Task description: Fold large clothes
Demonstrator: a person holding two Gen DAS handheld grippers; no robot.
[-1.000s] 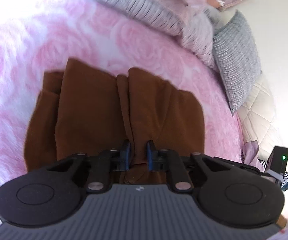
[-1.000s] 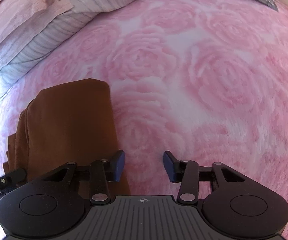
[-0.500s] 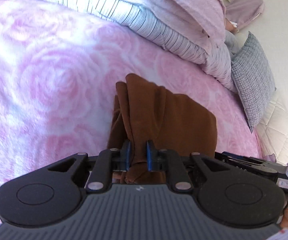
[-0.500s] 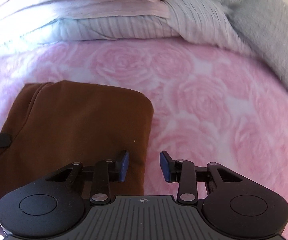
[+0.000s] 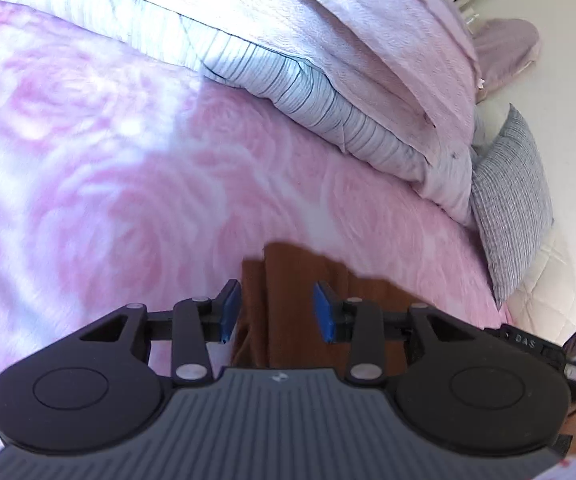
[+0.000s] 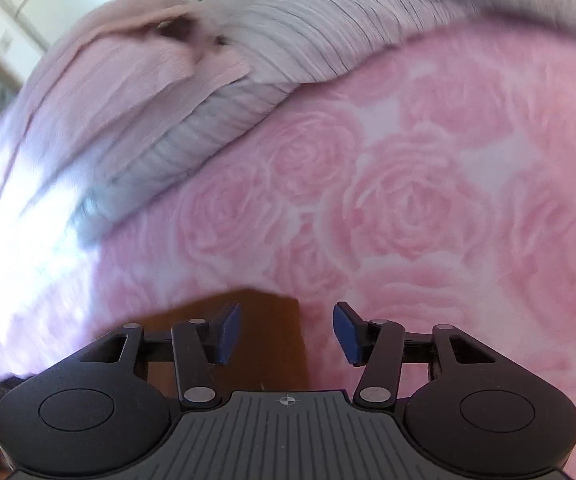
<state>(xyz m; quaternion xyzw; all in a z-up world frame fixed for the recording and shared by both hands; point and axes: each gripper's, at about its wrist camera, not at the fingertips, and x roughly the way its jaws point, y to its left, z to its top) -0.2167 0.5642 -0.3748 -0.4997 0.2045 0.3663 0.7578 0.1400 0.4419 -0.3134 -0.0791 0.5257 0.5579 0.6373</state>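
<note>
A folded brown garment [image 5: 295,304] lies on the pink rose-patterned bedspread [image 5: 128,200]. My left gripper [image 5: 276,312] hovers over its near edge, jaws opening; the cloth lies below the blue pads, which stand apart from it. In the right wrist view the same brown garment [image 6: 264,340] fills the lower left under my right gripper [image 6: 288,334], whose jaws are also opening with nothing pressed between them. Its left pad is over the cloth, its right pad over the bedspread [image 6: 427,200]. Most of the garment is hidden behind the gripper bodies.
A striped duvet [image 5: 319,92] and a pale pink blanket [image 5: 367,20] are heaped along the far side of the bed. A grey checked pillow [image 5: 515,200] lies at the right. The other gripper's body [image 5: 547,348] shows at the lower right of the left wrist view.
My left gripper, shut on a fold of the brown garment before, has opened and released it. The right gripper's jaws have widened, and both views have swung toward the bedding pile.
</note>
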